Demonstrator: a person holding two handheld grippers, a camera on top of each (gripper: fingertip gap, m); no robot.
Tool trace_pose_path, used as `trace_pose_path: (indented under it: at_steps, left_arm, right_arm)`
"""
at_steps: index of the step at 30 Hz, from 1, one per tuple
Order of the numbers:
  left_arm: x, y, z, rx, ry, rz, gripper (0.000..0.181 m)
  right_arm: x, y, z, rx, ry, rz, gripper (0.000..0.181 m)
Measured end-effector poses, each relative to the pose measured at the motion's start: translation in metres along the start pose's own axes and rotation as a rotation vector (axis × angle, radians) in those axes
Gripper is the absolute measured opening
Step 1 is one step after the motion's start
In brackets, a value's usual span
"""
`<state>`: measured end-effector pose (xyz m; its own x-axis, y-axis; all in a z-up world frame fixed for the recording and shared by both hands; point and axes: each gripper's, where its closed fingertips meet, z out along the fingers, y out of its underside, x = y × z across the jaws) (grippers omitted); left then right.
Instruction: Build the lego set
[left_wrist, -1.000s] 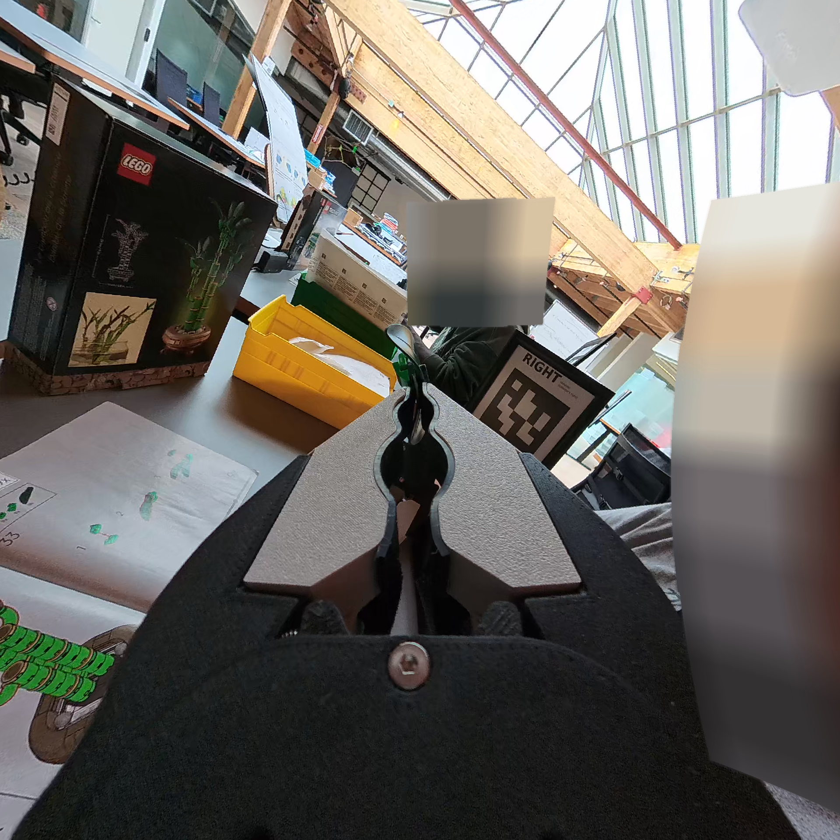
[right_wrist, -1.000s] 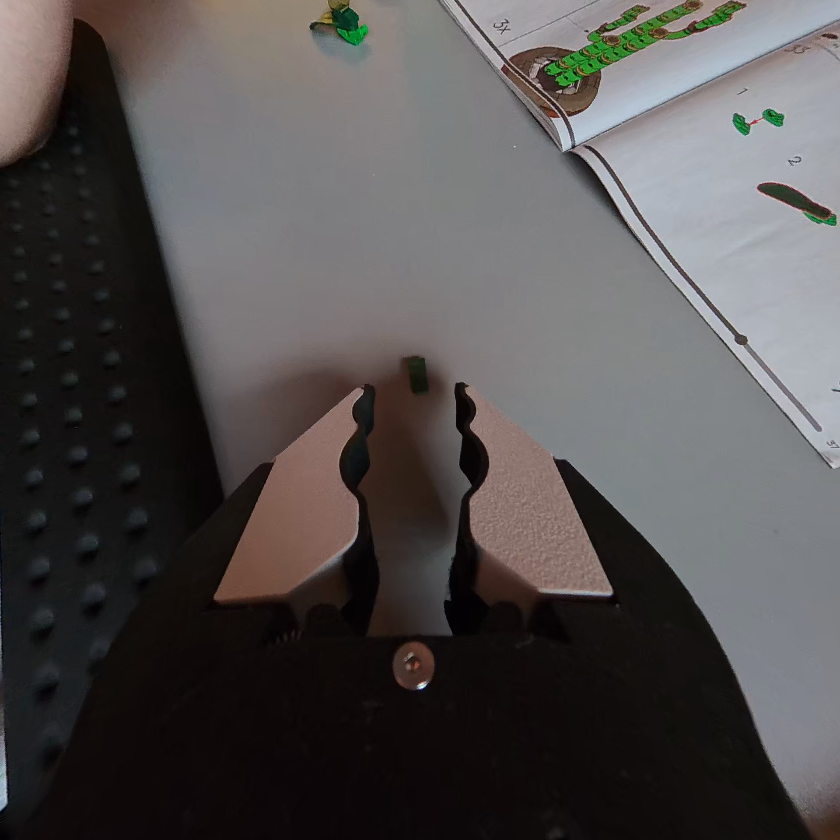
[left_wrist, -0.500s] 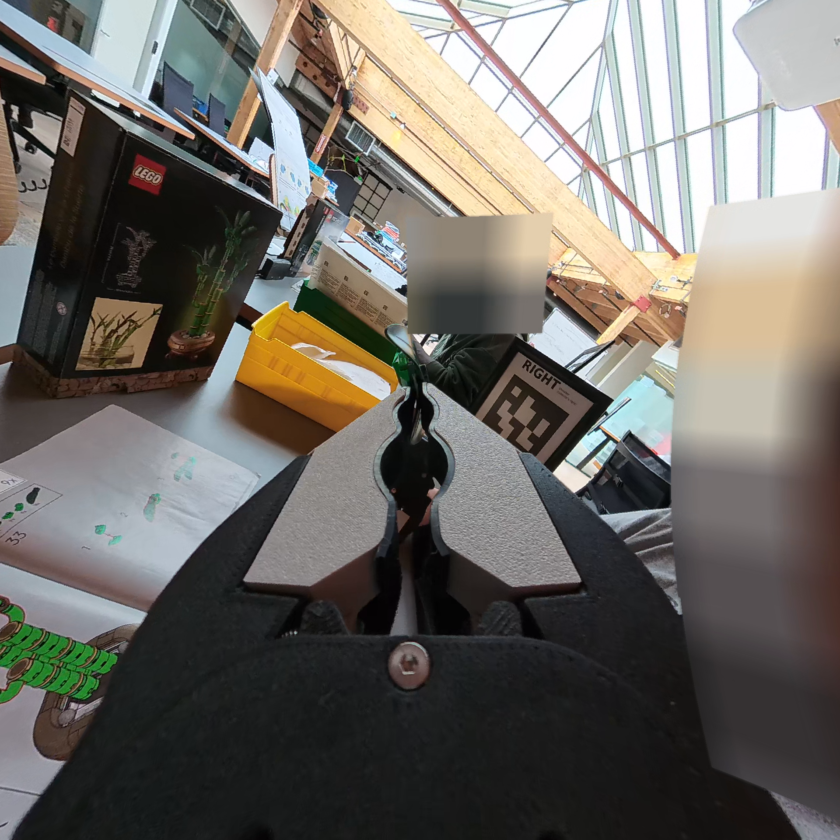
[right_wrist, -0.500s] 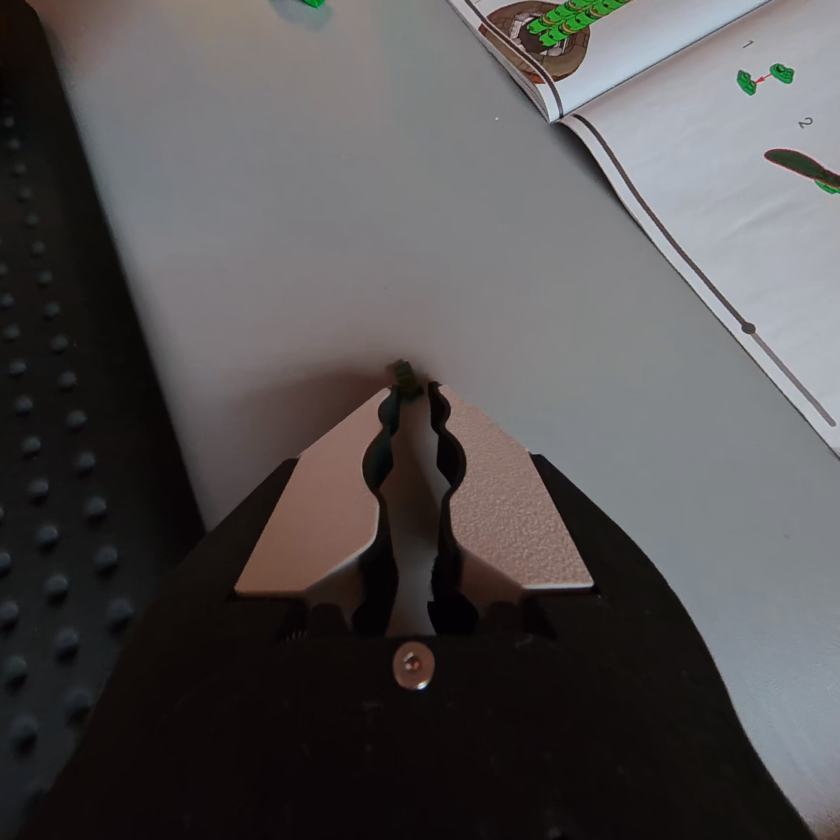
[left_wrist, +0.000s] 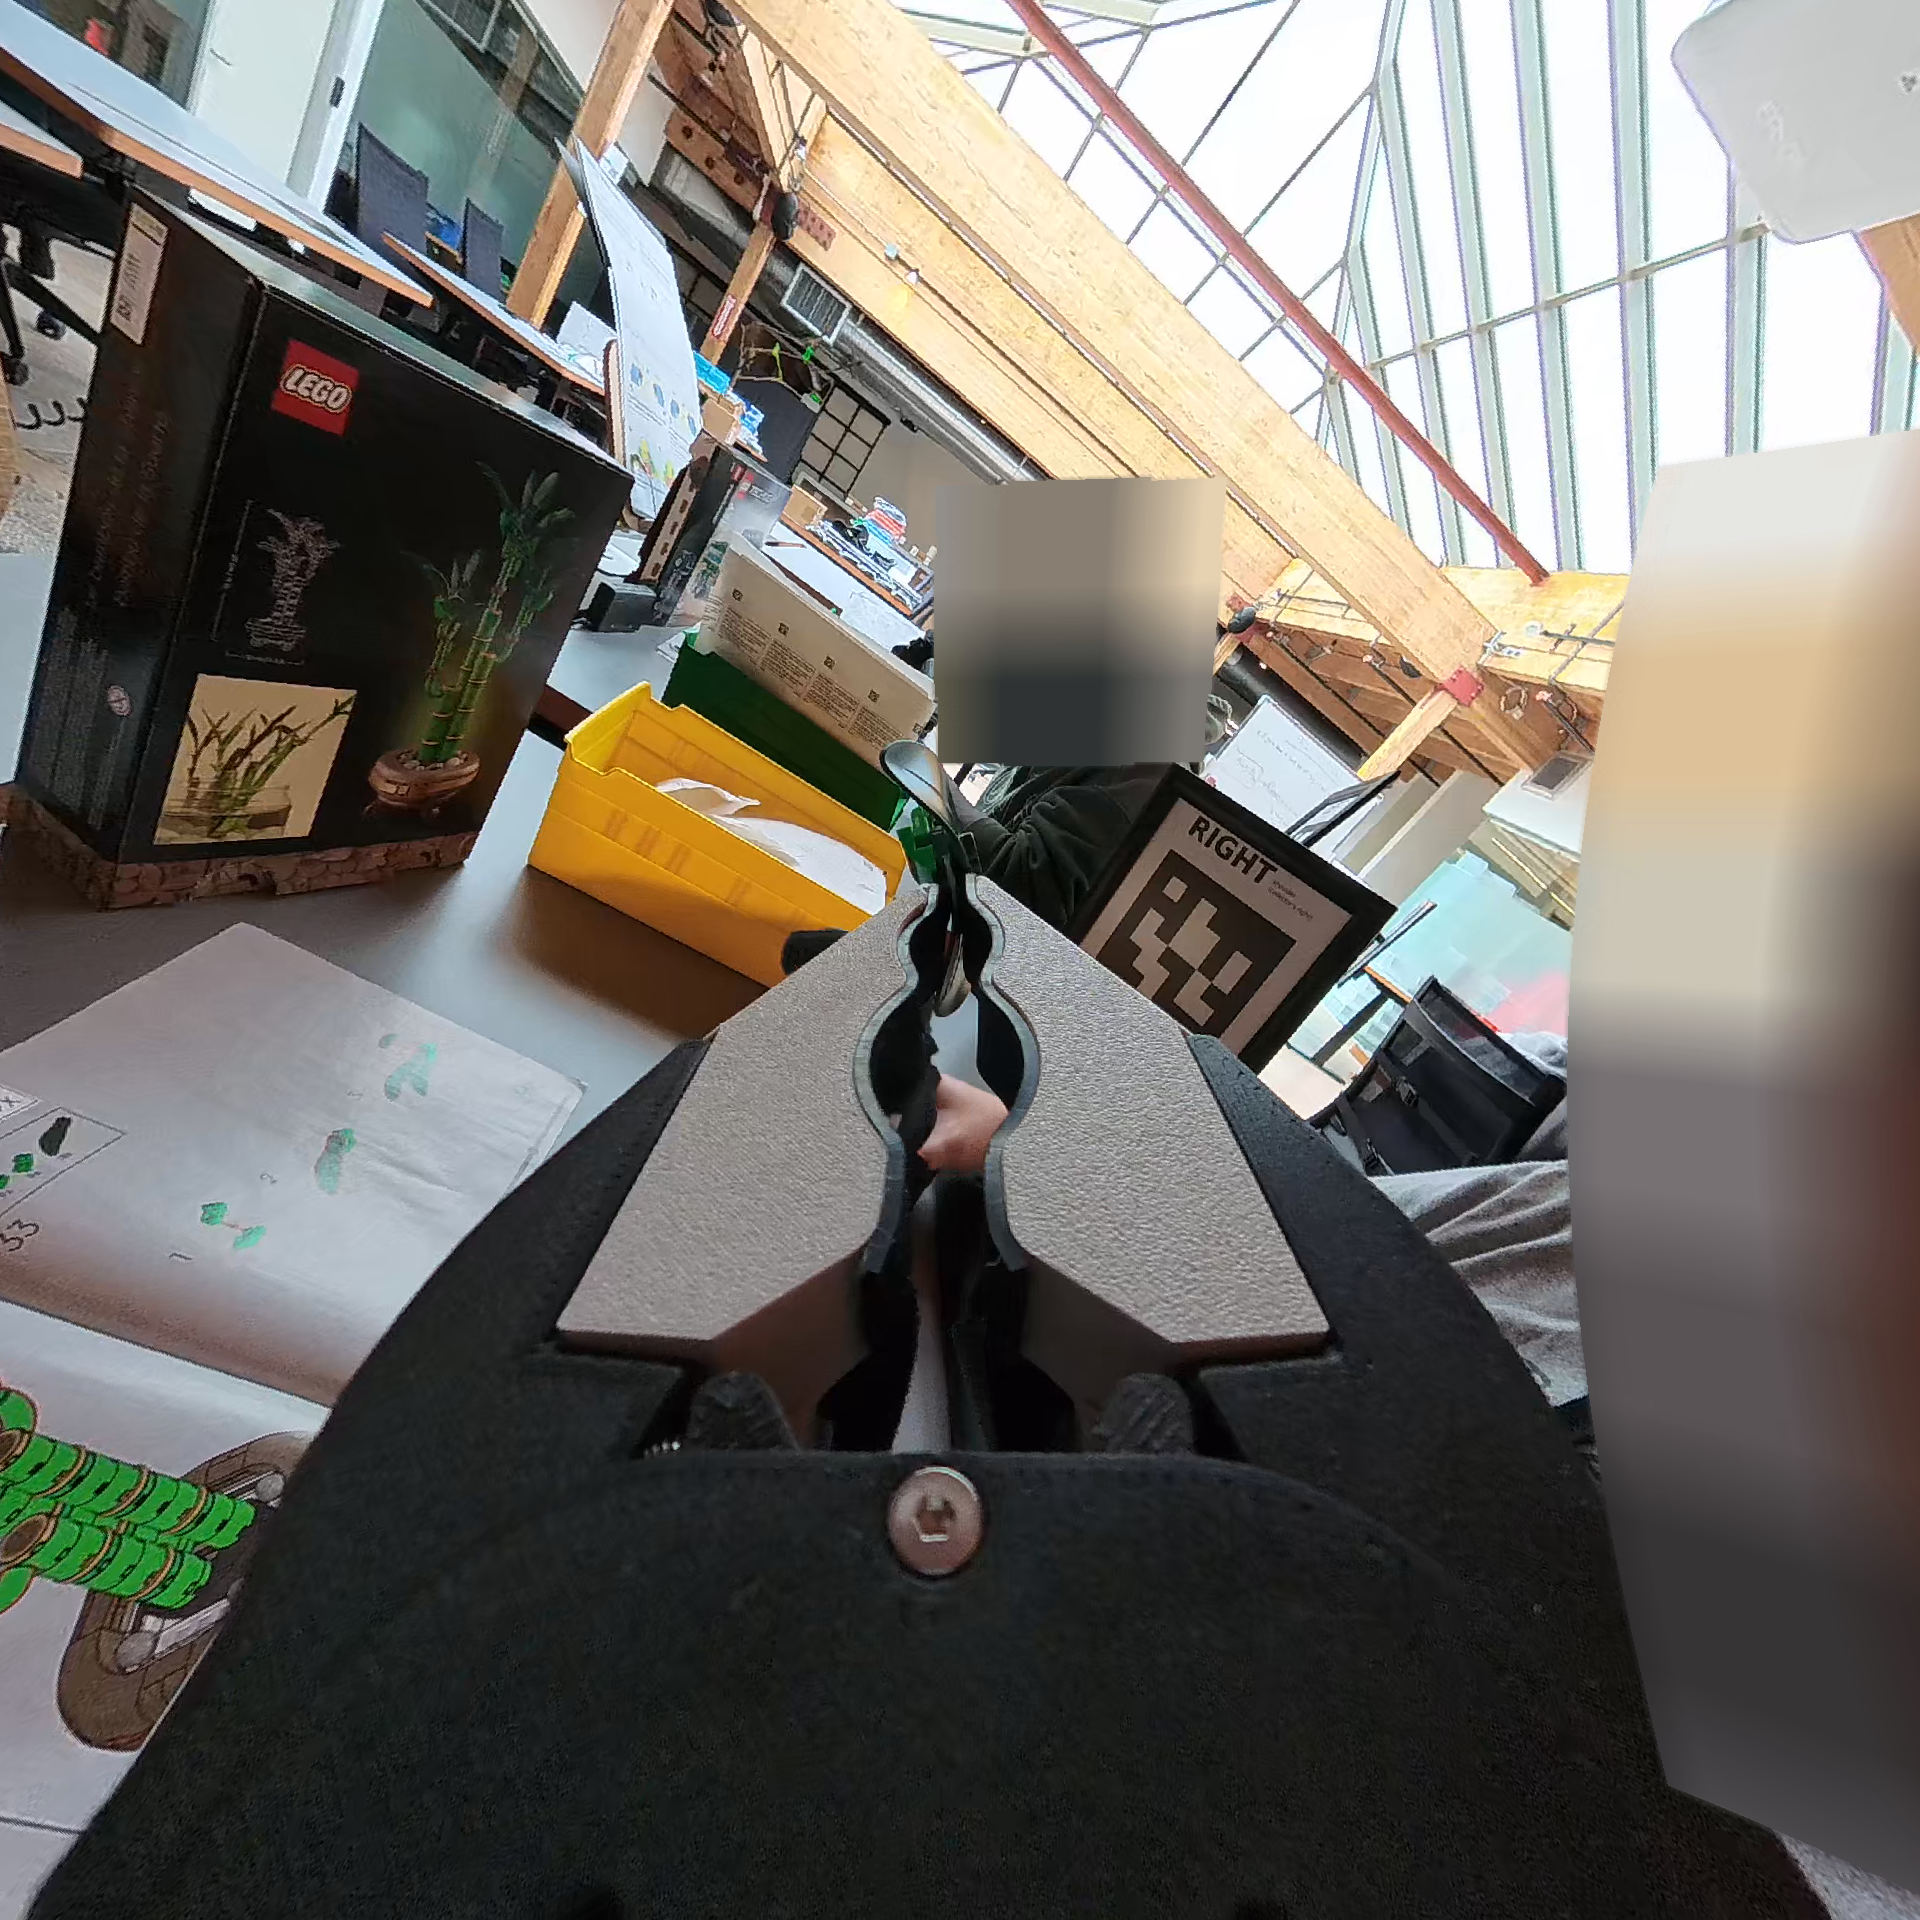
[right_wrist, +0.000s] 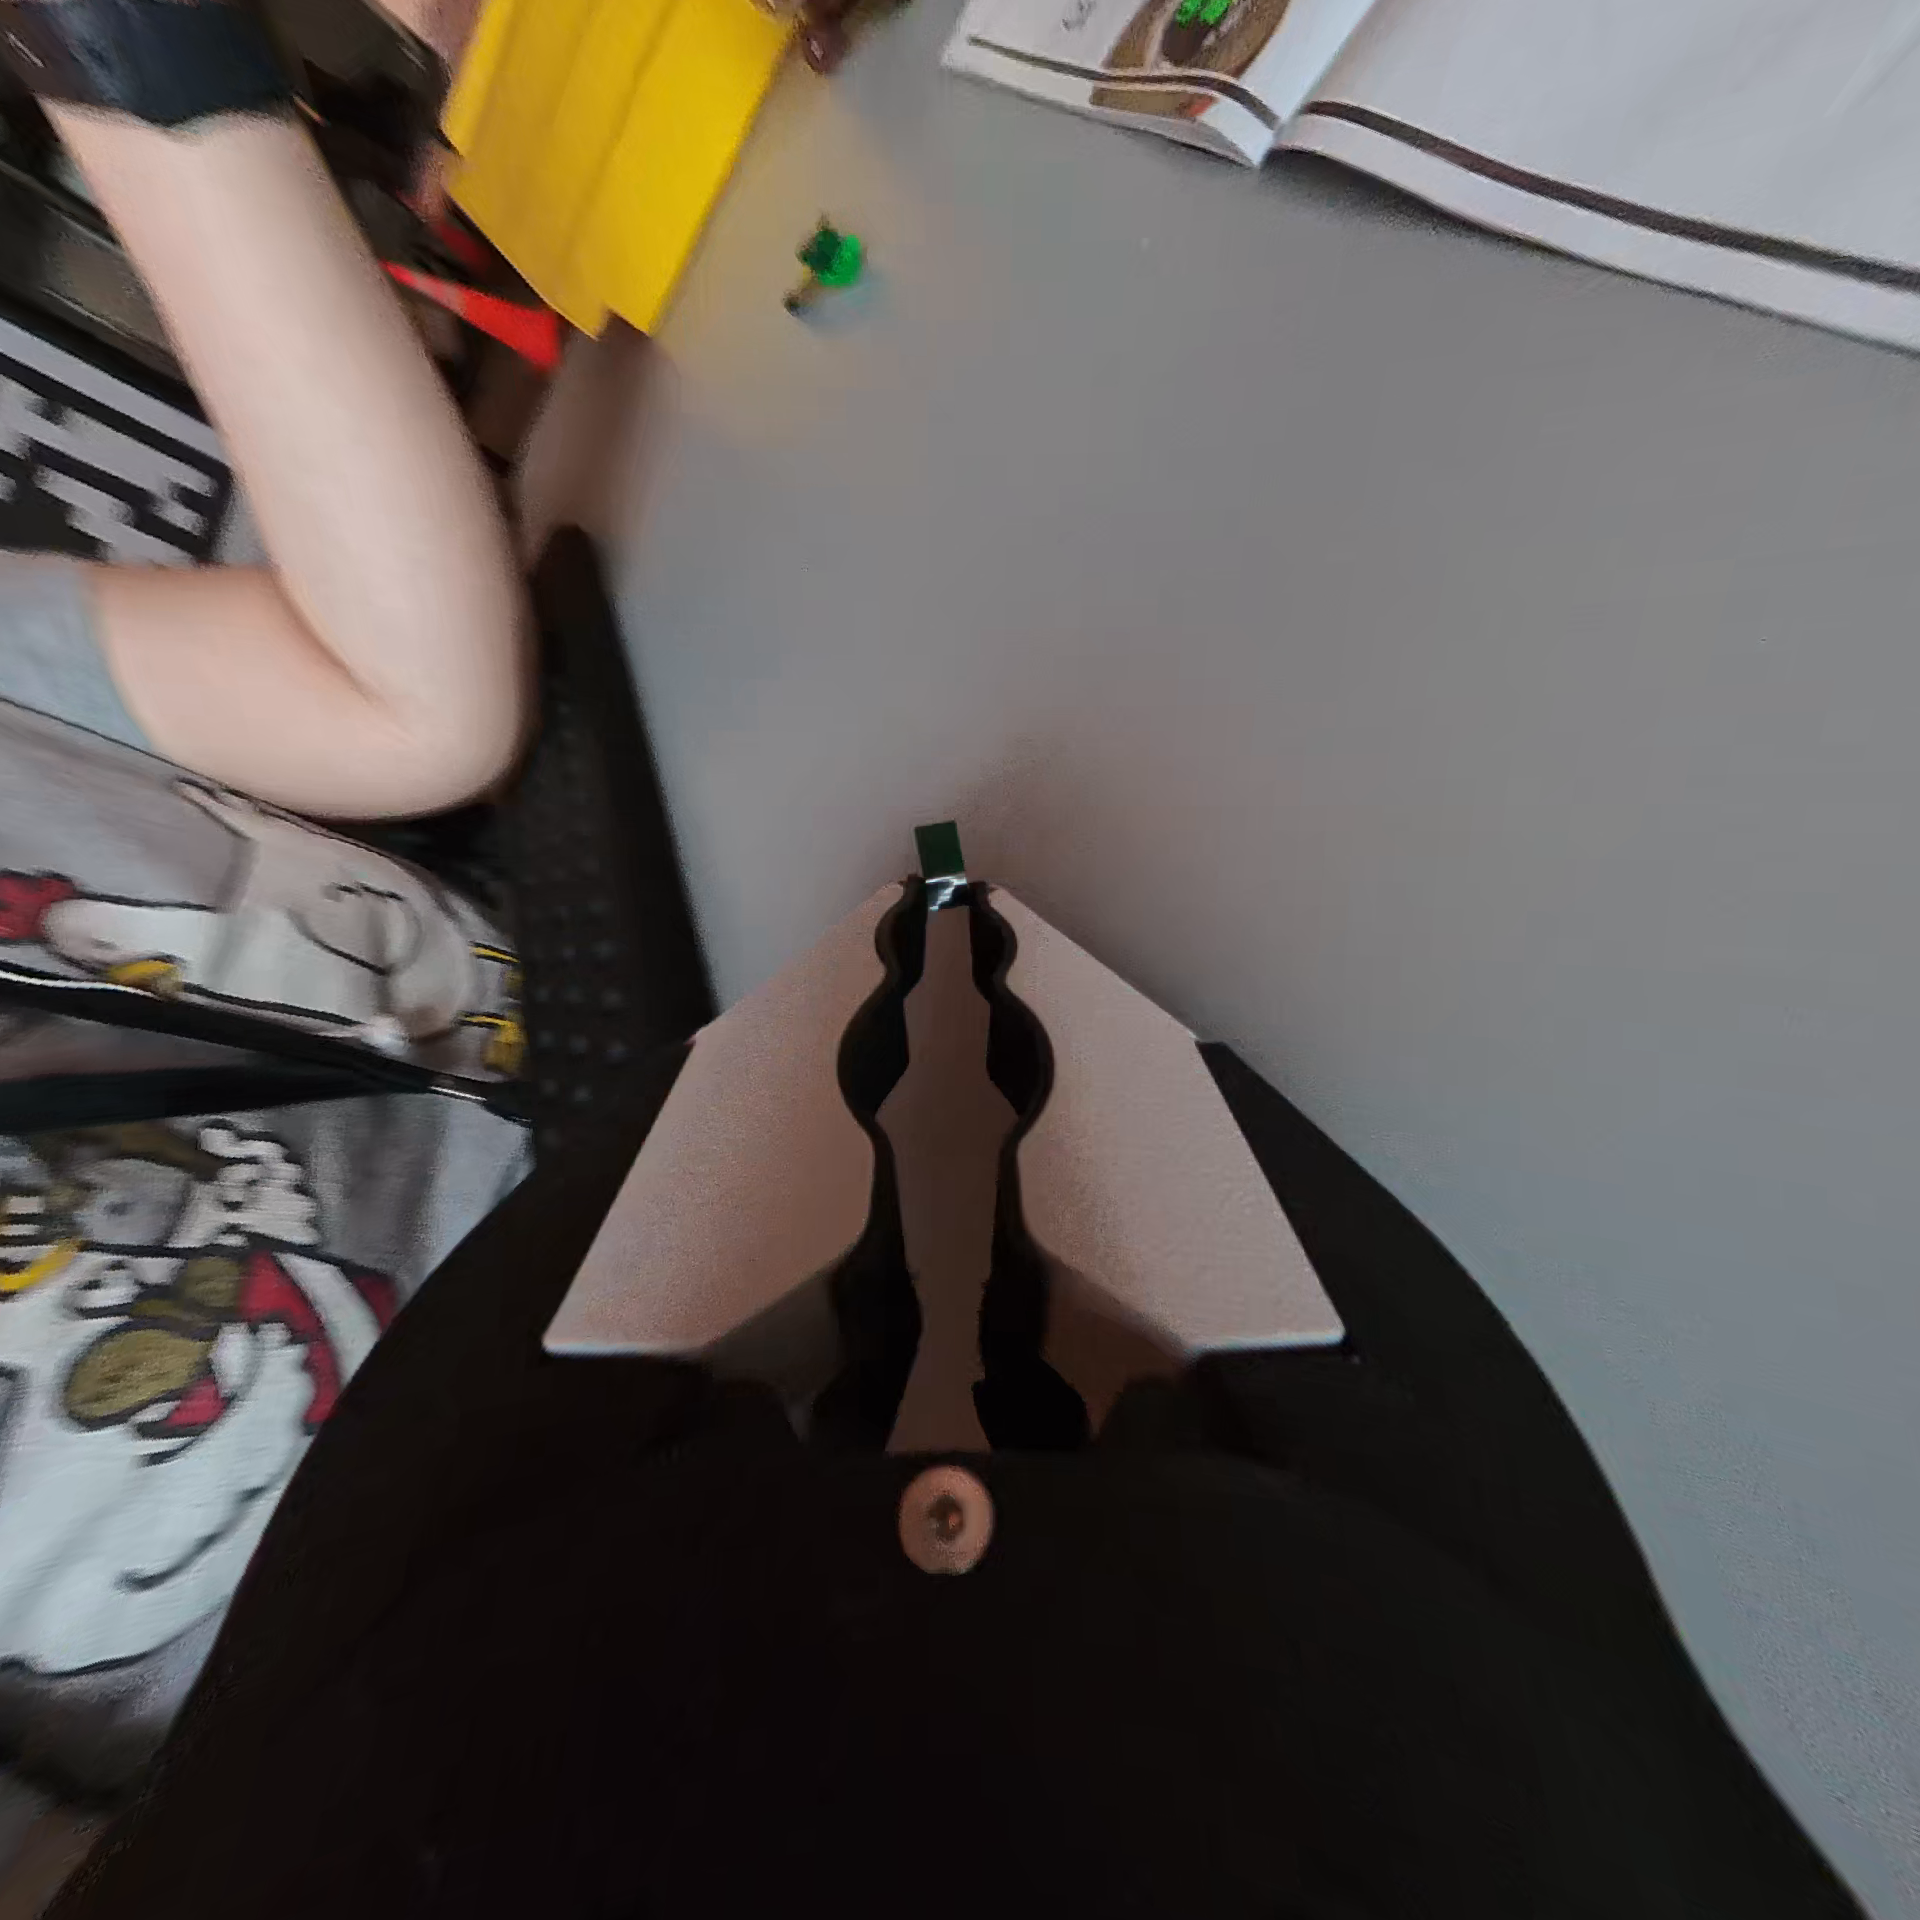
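My left gripper (left_wrist: 948, 902) is shut on a dark green leaf piece (left_wrist: 920, 792) that sticks up past its tips, held in the air above the table. My right gripper (right_wrist: 943, 894) is shut on a small dark green lego piece (right_wrist: 939, 850) and holds it above the grey table (right_wrist: 1351, 623). A small bright green lego assembly (right_wrist: 831, 262) lies on the table farther off. The open instruction booklet shows in the left wrist view (left_wrist: 239, 1122) and the right wrist view (right_wrist: 1558, 125).
The black lego box (left_wrist: 301, 623) stands at the back left. A yellow bin (left_wrist: 707, 842) with white bags sits next to it, also in the right wrist view (right_wrist: 613, 145). The person's bare arm (right_wrist: 312, 499) is at left, over a black studded mat (right_wrist: 592, 935). Spacing between my two grippers at the tips: around 30 centimetres.
My right gripper closed on the small dark green piece and lifted it off the table, swinging so the yellow bin and arm came into view. My left gripper stayed shut, shifting only slightly.
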<state>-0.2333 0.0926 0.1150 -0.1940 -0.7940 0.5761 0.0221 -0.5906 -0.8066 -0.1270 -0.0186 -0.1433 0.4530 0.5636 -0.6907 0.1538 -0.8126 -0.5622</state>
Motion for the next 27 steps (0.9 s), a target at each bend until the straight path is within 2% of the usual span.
trace_pose_path:
  at_steps: [4, 10, 14, 16, 19, 22, 24, 27]
  left_arm:
    - [0.0, 0.0, 0.0, -0.003, -0.001, -0.001, 0.0]
    - [-0.001, 0.001, 0.001, -0.005, -0.005, -0.001, 0.0]
    - [-0.001, 0.001, 0.001, -0.009, -0.009, 0.002, 0.0]
    - [-0.001, 0.001, 0.001, -0.011, -0.013, 0.005, 0.0]
    - [-0.001, 0.002, 0.001, -0.011, -0.016, 0.004, 0.0]
    - [-0.002, 0.001, 0.001, -0.009, -0.014, -0.002, 0.0]
    - [-0.002, 0.001, 0.001, -0.009, -0.014, 0.0, 0.0]
    - [0.0, 0.001, 0.001, -0.009, -0.01, 0.003, 0.0]
  right_arm:
    - [-0.012, -0.013, -0.007, 0.084, -0.193, 0.165, 0.006]
    - [-0.011, -0.011, -0.008, 0.092, -0.226, 0.213, 0.006]
    - [0.002, -0.006, -0.002, 0.055, -0.08, 0.141, 0.007]
    - [0.002, -0.008, 0.001, 0.045, 0.006, 0.002, 0.007]
    - [0.014, -0.01, 0.004, 0.02, 0.222, -0.217, 0.007]
    - [0.027, -0.006, 0.006, -0.025, 0.401, -0.35, 0.008]
    - [0.024, -0.006, 0.009, -0.022, 0.426, -0.408, 0.009]
    - [0.018, -0.003, 0.013, -0.036, 0.413, -0.448, 0.024]
